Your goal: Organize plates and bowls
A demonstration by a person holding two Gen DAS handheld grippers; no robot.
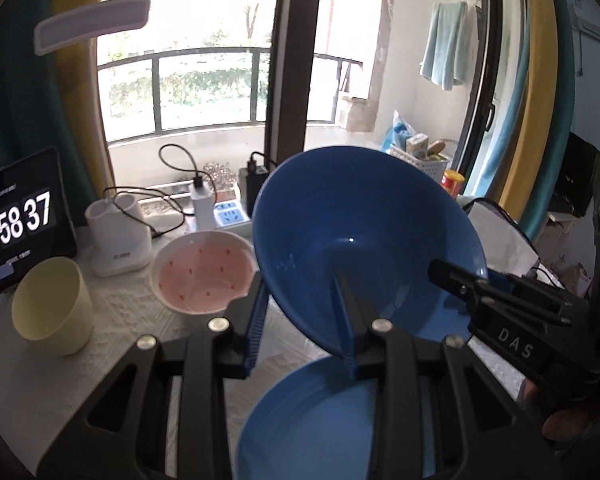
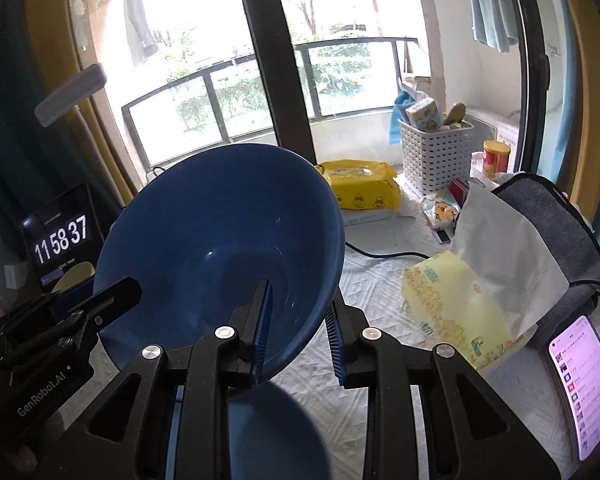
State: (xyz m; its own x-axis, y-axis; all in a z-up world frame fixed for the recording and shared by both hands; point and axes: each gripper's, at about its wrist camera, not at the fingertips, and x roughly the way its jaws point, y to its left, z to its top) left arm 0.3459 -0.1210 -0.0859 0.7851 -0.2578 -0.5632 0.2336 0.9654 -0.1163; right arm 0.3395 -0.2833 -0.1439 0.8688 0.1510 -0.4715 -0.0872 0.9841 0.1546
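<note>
- Left gripper (image 1: 300, 304) pinches the near rim of the blue bowl (image 1: 364, 240), one finger inside, one outside.
- Right gripper (image 2: 298, 308) pinches the same bowl's opposite rim.
- The bowl hangs tilted above a blue plate (image 1: 312, 420) on the table (image 1: 120, 320).
- A pink bowl (image 1: 202, 272) and a cream cup (image 1: 52, 304) stand left.

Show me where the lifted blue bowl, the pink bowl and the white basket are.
lifted blue bowl (image 1: 352, 236): left wrist view, inner wall.
pink bowl (image 1: 202, 272): left wrist view, inside bottom.
white basket (image 2: 436, 156): right wrist view, perforated front wall.
</note>
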